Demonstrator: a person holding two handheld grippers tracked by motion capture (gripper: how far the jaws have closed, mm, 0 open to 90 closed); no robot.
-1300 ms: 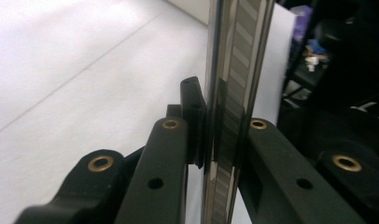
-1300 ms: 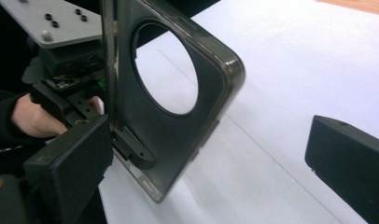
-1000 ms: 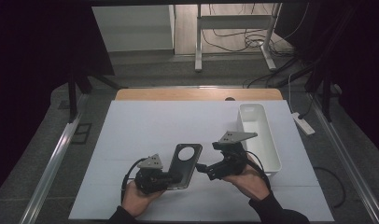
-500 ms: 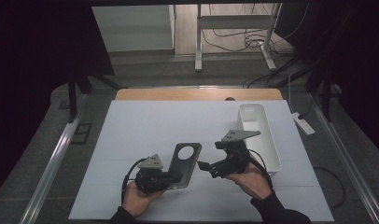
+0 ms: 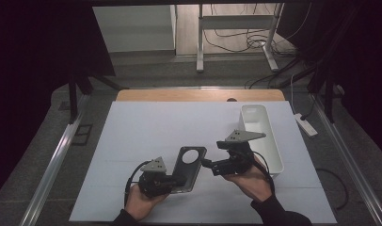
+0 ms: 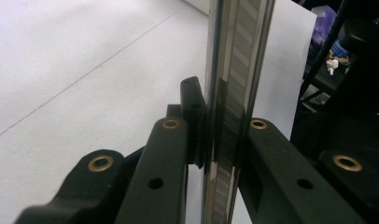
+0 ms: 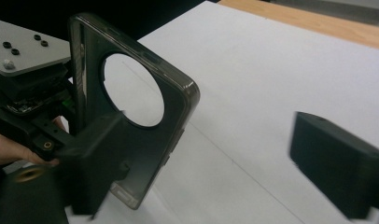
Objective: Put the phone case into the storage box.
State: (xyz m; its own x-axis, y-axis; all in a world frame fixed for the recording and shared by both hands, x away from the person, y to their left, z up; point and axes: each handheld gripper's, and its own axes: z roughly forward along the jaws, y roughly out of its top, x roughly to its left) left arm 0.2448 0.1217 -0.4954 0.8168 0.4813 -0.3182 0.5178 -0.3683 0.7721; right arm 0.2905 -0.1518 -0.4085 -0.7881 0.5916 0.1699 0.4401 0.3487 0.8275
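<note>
Above white table (image 5: 147, 132), left gripper (image 5: 172, 181) clamps phone case (image 5: 189, 165); right gripper's (image 5: 207, 165) parted jaws closing beside it

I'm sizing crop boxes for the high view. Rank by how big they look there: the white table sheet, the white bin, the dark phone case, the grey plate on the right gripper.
1. White table sheet
2. White bin
3. Phone case
4. Grey plate, clearly smallest

Left gripper (image 5: 179, 181) jaws clamped; right gripper (image 5: 207, 165) jaws, just closing, stand apart.
</note>
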